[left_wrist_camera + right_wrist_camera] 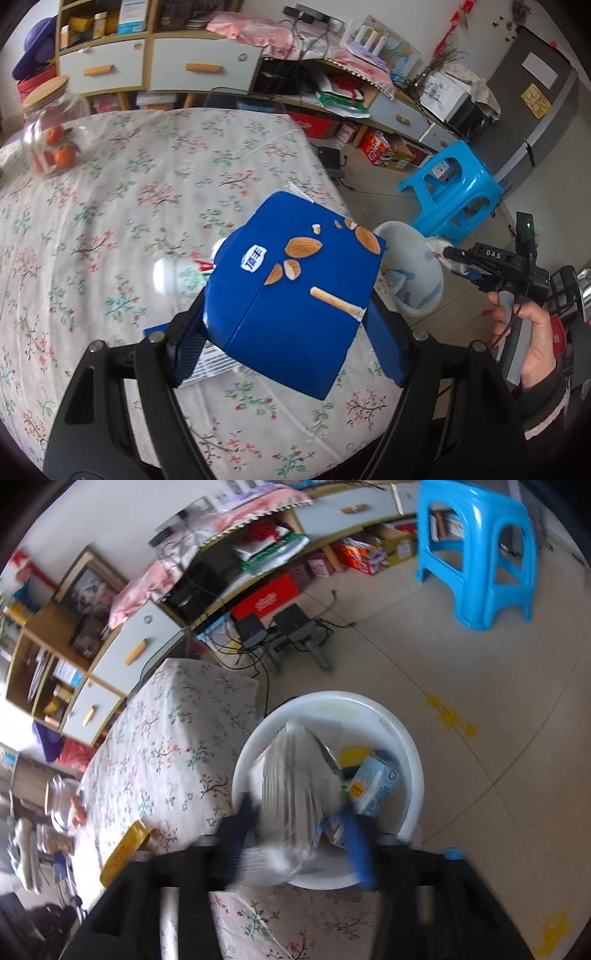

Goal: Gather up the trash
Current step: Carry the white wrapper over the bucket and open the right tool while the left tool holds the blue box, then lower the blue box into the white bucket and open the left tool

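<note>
- In the left wrist view the table (110, 229), under a flowered cloth, fills the left and middle of the frame; a glass jar (51, 129) with a wooden lid and orange fruits stands at the upper left.
- A white plastic bottle (177, 277) lies on the cloth, partly hidden behind the blue snack box (291, 295).
- The left gripper (288, 339) has its jaws closed on the blue snack box, one pad on each side; the box is tilted, with its long axis running from lower right to upper left of the frame.
- To the right of the box is the white bin (417, 266), just beside the table edge, and a blue plastic stool (454, 188) stands on the floor behind it.
- At the right edge a hand (524, 332) holds the right gripper (458, 258) over the bin.
- In the right wrist view the bin (413, 760) is in the middle, with a light blue carton (373, 786) and something yellow inside.
- A clear plastic wrapper (291, 794), blurred, is between the jaws of the right gripper (295, 845), which stand apart; I cannot tell if the pads touch it. Its long axis runs up and down in the frame.
</note>
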`<control>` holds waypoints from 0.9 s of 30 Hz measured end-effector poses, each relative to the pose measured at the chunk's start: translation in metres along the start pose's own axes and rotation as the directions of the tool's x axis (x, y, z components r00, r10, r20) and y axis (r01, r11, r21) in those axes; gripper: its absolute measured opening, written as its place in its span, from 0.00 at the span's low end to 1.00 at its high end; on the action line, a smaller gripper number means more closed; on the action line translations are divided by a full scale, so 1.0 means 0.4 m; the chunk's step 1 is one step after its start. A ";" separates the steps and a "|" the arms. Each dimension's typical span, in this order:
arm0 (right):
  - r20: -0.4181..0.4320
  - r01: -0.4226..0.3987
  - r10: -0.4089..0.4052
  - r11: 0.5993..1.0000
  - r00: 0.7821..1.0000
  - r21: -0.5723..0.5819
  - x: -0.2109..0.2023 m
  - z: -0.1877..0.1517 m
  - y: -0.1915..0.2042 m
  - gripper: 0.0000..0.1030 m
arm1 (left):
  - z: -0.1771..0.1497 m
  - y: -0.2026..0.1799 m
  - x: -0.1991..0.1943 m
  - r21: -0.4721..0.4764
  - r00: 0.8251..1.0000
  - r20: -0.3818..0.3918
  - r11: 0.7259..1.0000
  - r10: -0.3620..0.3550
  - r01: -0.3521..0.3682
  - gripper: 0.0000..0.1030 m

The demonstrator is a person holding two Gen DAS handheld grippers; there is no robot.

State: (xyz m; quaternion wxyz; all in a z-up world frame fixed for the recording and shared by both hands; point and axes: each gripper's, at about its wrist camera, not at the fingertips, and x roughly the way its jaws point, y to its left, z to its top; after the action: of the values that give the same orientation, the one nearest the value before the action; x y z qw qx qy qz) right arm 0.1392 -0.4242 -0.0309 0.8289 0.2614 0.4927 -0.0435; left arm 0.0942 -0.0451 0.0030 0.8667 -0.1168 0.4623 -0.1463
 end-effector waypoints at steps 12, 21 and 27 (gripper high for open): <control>0.036 0.055 -0.056 0.998 0.998 0.023 -0.069 -0.001 -0.114 0.69 | 0.033 -0.166 0.080 0.140 0.999 -0.043 0.990 0.002 0.004 0.76; 0.062 0.081 -0.086 0.993 0.994 0.083 -0.128 -0.011 -0.222 0.70 | 0.044 -0.329 0.229 0.228 0.992 -0.122 0.971 -0.043 0.070 0.76; 0.067 0.075 -0.082 0.992 0.994 0.104 -0.148 -0.015 -0.257 0.70 | 0.047 -0.401 0.322 0.262 0.988 -0.146 0.961 -0.047 0.084 0.77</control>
State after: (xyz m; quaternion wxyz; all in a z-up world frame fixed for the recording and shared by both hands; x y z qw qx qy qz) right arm 0.0702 -0.5207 -0.0238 0.8291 0.2818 0.4701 -0.1103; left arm 0.1548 -0.2397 -0.0311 0.8351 -0.0038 0.4931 -0.2436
